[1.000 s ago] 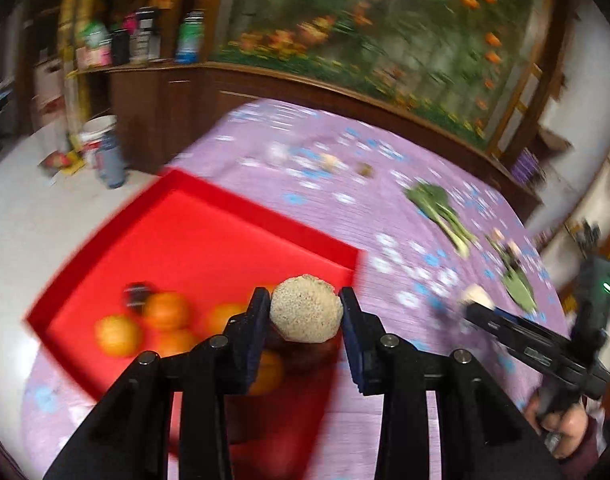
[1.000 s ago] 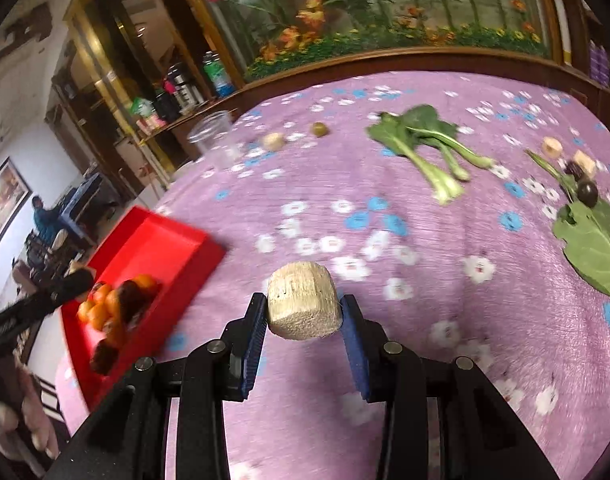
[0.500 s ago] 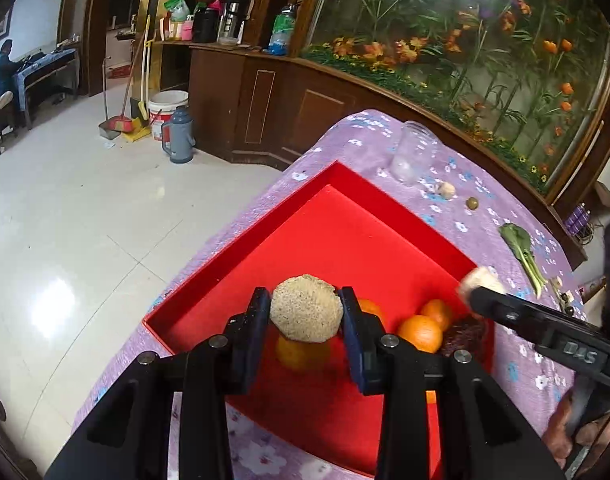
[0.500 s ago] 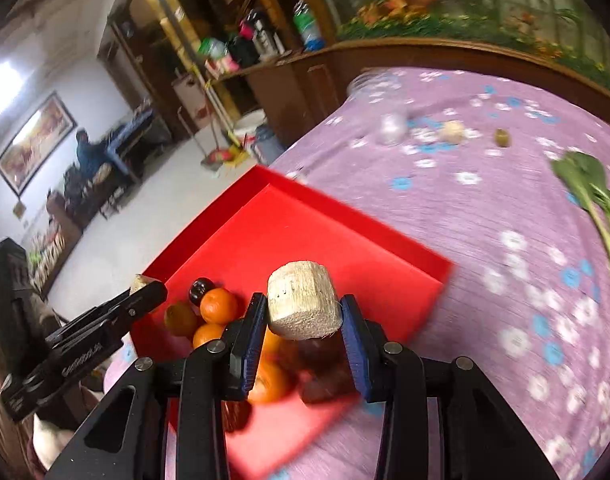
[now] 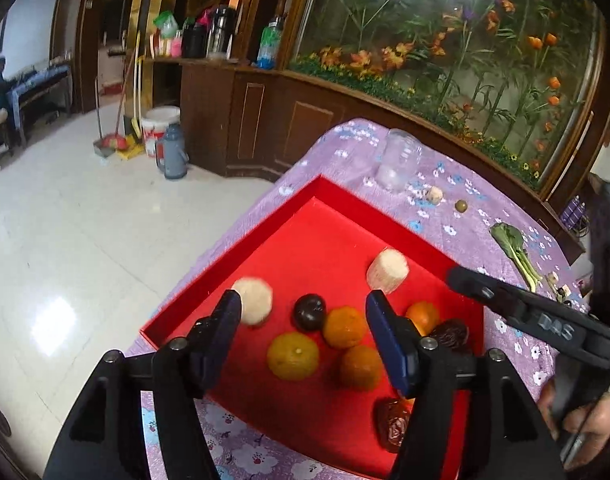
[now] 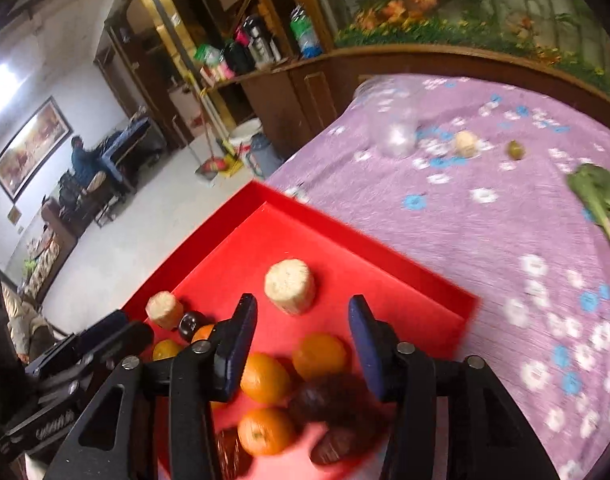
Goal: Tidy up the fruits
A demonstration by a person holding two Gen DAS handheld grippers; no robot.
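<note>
Red tray (image 5: 265,236): pale chunk (image 5: 253,300) beside open left gripper (image 5: 303,320).

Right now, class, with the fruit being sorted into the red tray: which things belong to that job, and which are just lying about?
Belongs to the job:
red tray
oranges
dark plum
two pale cut pieces
dates
left gripper
right gripper

Just lying about:
clear plastic cup
leafy greens
thermos on the floor
</note>
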